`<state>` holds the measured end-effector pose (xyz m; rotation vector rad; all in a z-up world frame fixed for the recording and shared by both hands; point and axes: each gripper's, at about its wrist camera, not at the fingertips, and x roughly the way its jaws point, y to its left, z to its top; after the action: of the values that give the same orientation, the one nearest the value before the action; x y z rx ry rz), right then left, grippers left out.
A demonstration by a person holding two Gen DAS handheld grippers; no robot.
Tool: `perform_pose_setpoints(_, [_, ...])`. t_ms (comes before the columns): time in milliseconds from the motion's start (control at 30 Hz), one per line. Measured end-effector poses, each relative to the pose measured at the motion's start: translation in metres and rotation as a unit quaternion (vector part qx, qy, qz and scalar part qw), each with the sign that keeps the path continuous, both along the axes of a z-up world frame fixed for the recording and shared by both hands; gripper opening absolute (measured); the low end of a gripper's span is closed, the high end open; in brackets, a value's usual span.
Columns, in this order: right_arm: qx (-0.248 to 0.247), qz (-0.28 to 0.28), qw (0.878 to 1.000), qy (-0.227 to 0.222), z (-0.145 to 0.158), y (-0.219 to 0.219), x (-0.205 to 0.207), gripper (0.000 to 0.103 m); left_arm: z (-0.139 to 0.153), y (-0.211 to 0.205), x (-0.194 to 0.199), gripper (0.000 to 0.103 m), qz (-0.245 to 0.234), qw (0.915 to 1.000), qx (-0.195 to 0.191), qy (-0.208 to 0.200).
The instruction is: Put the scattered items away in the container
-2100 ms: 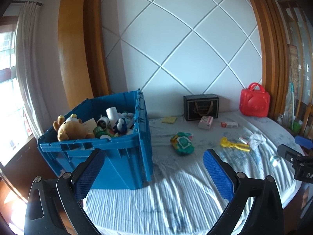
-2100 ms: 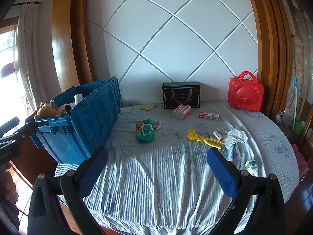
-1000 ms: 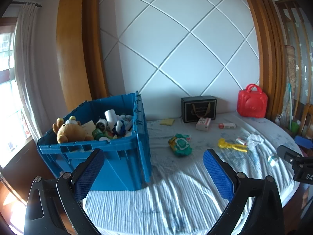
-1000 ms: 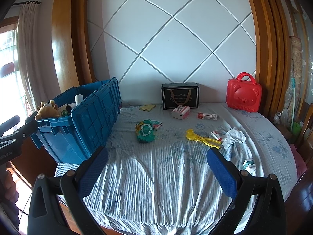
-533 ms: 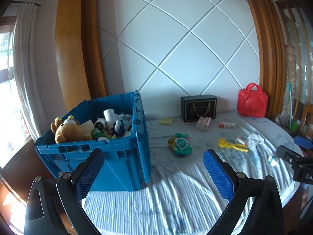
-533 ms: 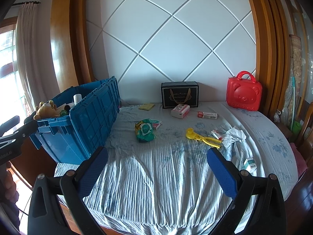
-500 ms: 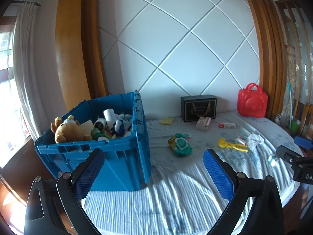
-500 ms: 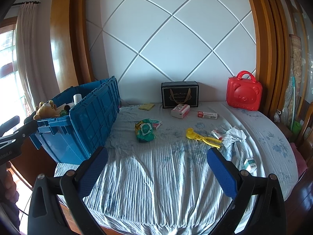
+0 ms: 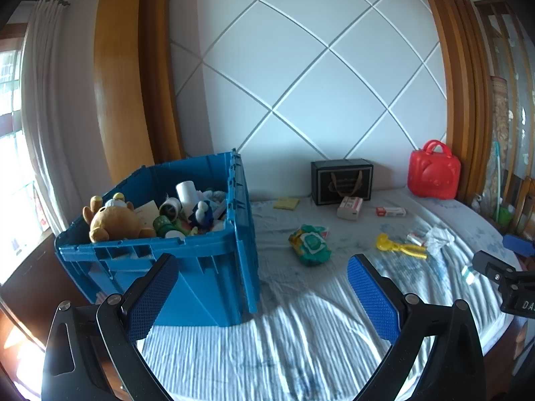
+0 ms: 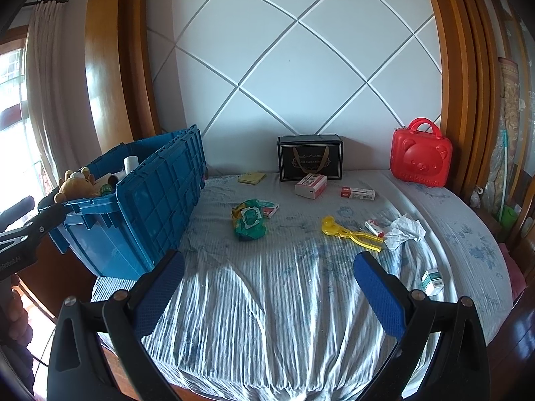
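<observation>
A blue crate (image 9: 187, 267) (image 10: 157, 207) stands on the bed's left side, filled with a teddy bear (image 9: 113, 220), a white roll and other toys. Scattered on the sheet lie a green wipes pack (image 9: 311, 244) (image 10: 250, 222), a yellow clamp toy (image 10: 349, 232), a crumpled tissue (image 10: 403, 230), small red-and-white boxes (image 10: 311, 185) and a small teal box (image 10: 433, 281). My left gripper (image 9: 264, 297) is open and empty, low before the crate's near corner. My right gripper (image 10: 267, 295) is open and empty above the sheet's near part.
A black gift box (image 10: 309, 162), a red bear case (image 10: 421, 160) and a yellow notepad (image 10: 251, 178) sit by the padded headboard. Wooden frame posts flank the headboard. A curtain and window are at the left; a chair stands at the right bed edge.
The left wrist view has drifted slightly, so the crate sits a little lower and further left. Both grippers stay open and nothing on the bed has moved.
</observation>
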<state>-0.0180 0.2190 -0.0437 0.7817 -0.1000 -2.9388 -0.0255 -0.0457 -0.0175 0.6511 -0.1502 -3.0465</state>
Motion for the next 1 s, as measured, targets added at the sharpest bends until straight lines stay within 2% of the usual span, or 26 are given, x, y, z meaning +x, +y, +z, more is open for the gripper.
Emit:
perform_pose_setpoints(300, [-0.002,-0.003,1.000,-0.005,-0.005,0.001,-0.004,0.103,-0.007,0.003,-0.008,0.102,0.000,0.9999,-0.002,-0.010])
perform_pose_setpoints(500, [0.001,-0.019,1.000,-0.018,-0.020,0.015,-0.008,0.103,-0.026,0.018,-0.028,0.102,-0.008,0.9994,-0.005,-0.033])
perform_pose_setpoints(700, [-0.012,-0.041,0.998,-0.048,-0.045,0.051,-0.020,0.103,-0.045,0.057,-0.060,0.102,-0.022,0.9978,-0.025,-0.057])
perform_pose_setpoints(833, [-0.002,-0.044,0.997,-0.060,-0.061,0.077,-0.034,0.103,-0.061,0.086,-0.090,0.102,-0.023,0.9963,-0.030,-0.077])
perform_pose_setpoints(1000, [-0.003,-0.062,0.995,-0.084,-0.087,0.131,-0.060,0.103,-0.082,0.124,-0.138,0.102,-0.014,0.9942,-0.036,-0.101])
